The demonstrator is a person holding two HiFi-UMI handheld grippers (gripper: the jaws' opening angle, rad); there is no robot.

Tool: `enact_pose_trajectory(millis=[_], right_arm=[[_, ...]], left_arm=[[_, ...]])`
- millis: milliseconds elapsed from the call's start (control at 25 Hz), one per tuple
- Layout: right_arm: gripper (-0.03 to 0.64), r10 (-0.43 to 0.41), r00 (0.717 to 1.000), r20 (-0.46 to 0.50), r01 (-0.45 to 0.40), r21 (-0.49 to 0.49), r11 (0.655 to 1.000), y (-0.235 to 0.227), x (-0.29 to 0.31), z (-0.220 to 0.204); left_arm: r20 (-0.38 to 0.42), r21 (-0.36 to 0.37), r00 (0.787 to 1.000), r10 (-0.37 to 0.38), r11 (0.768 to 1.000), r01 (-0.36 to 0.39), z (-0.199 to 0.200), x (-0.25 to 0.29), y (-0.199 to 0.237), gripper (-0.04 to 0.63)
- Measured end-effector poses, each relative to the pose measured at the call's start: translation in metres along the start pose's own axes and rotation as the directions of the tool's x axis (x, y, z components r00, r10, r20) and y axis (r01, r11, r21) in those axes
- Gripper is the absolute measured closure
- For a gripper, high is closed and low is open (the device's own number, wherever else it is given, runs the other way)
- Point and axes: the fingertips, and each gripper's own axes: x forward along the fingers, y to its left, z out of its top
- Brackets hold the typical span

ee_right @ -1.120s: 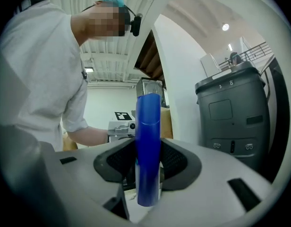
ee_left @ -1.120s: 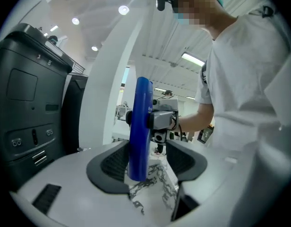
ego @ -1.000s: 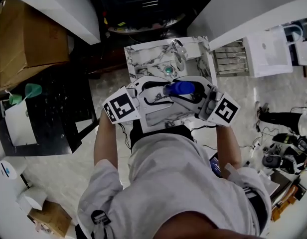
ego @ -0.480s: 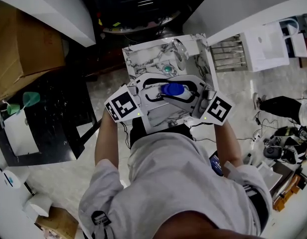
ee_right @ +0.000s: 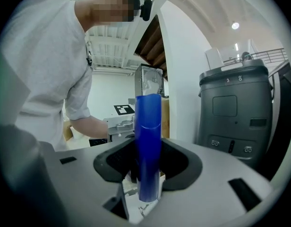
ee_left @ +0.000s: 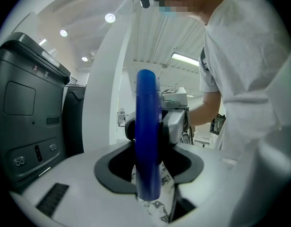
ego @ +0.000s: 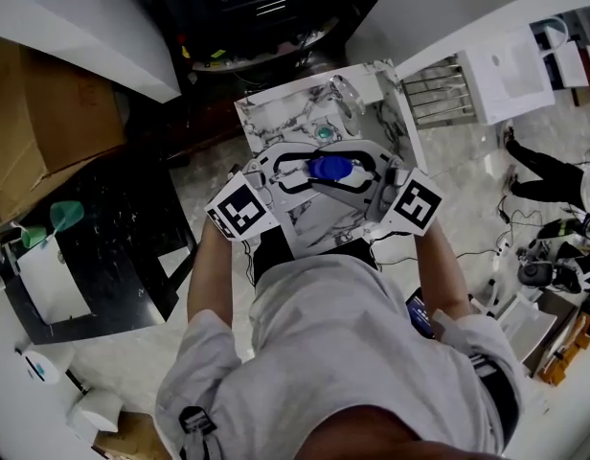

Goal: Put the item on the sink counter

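Bottle (ego: 330, 168), blue and upright, hangs over the marble counter (ego: 276, 113), just short of the drain (ego: 324, 133), where we find two grippers meeting head-on. The right gripper (ee_right: 148, 174) clamps it. The left gripper (ee_left: 149, 183) has just been closing its jaws around the same bottle, yet we see dark space either side, pads not pressing.

A pale marbled tile floor (ego: 458, 171) spreads out below. At the left, a brown cardboard box (ego: 56, 123) stands next to a glossy black table (ego: 123, 247). A white slanted beam (ego: 75, 36) crosses above. Round ceiling lights (ee_left: 110, 18) glow over a dark grey boxy machine (ee_left: 27, 117).
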Motion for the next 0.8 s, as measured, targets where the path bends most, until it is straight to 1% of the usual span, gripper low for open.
enact_pose_trajectory(millis=[160, 240, 280, 360, 440, 520, 680, 760, 800], right_arm=[[0.46, -0.03, 0.998, -0.064, 0.028, -0.032, 0.999, -0.007, 0.006, -0.01], [0.449, -0.07, 0.994, -0.089, 0.067, -0.04, 0.997, -0.014, 0.005, -0.015], [0.432, -0.104, 0.991, -0.08, 0.102, -0.032, 0.994, -0.019, 0.005, -0.015], [0.425, -0.174, 0.984, -0.044, 0.175, 0.01, 0.985, -0.03, 0.002, -0.016], [0.423, -0.23, 0.973, -0.03, 0.231, 0.045, 0.972, -0.038, -0.001, -0.02], [0.423, -0.293, 0.956, -0.016, 0.293, 0.079, 0.953, -0.045, -0.006, -0.023], [0.425, -0.42, 0.908, -0.002, 0.415, 0.151, 0.897, -0.056, -0.02, -0.036], [0.444, -0.465, 0.886, 0.003, 0.456, 0.181, 0.871, -0.06, -0.024, -0.043], [0.466, -0.484, 0.875, 0.005, 0.474, 0.199, 0.858, -0.061, -0.026, -0.046]], left_arm=[[0.002, 0.001, 1.0, 0.015, 1.0, -0.015, -0.009, 0.0, 0.009, 0.423], [0.015, -0.018, 0.999, 0.03, 0.999, -0.03, -0.013, 0.0, 0.016, 0.423], [0.028, -0.027, 0.999, 0.04, 0.999, -0.04, -0.015, -0.001, 0.02, 0.423], [0.053, -0.037, 0.997, 0.064, 0.997, -0.062, -0.016, -0.003, 0.029, 0.423], [0.067, -0.033, 0.994, 0.09, 0.996, -0.088, -0.018, -0.006, 0.039, 0.423], [0.071, -0.031, 0.99, 0.121, 0.992, -0.119, -0.02, -0.006, 0.048, 0.423], [0.063, 0.006, 0.984, 0.164, 0.986, -0.165, -0.024, -0.001, 0.06, 0.423], [0.055, 0.021, 0.983, 0.177, 0.984, -0.178, -0.026, -0.001, 0.064, 0.423], [0.052, 0.018, 0.981, 0.184, 0.982, -0.186, -0.027, -0.001, 0.066, 0.423]])
